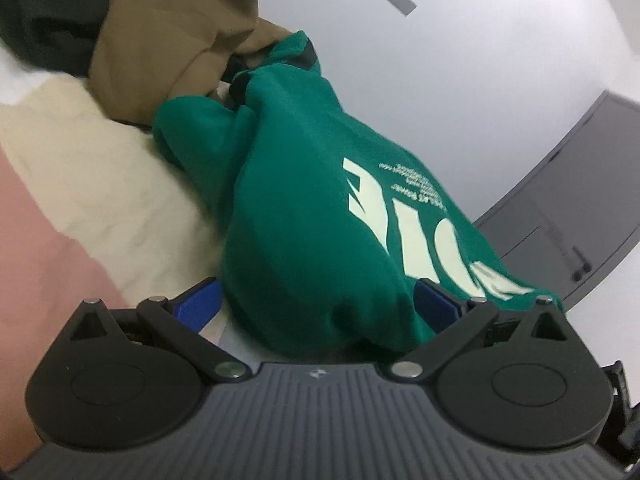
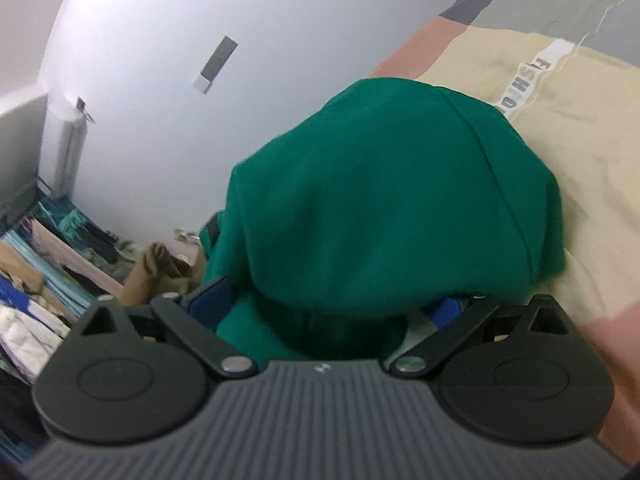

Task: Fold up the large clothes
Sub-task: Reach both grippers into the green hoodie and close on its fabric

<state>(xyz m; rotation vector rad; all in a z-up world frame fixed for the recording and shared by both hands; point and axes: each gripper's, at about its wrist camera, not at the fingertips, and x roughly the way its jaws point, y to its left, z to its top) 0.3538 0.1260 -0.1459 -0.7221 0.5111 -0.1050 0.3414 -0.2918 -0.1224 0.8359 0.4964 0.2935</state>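
Observation:
A green sweatshirt (image 1: 320,216) with pale lettering fills the middle of the left wrist view, bunched up. Its lower bulge sits between the two blue fingers (image 1: 200,304) of my left gripper (image 1: 318,304), whose jaws stand wide apart. The right wrist view shows the plain green side of the same sweatshirt (image 2: 380,208), which bulges over and between the spread blue fingers (image 2: 210,300) of my right gripper (image 2: 332,304). The cloth hides both sets of fingertips. Whether either gripper pinches the cloth cannot be made out.
A cream garment (image 2: 560,120) with printed letters lies on a pink sheet (image 1: 36,248). A tan garment (image 1: 168,40) and a dark one (image 1: 44,12) are heaped beyond the green one. More clothes (image 2: 48,272) are piled at the left. A white wall (image 1: 460,72) and grey door (image 1: 568,208) stand behind.

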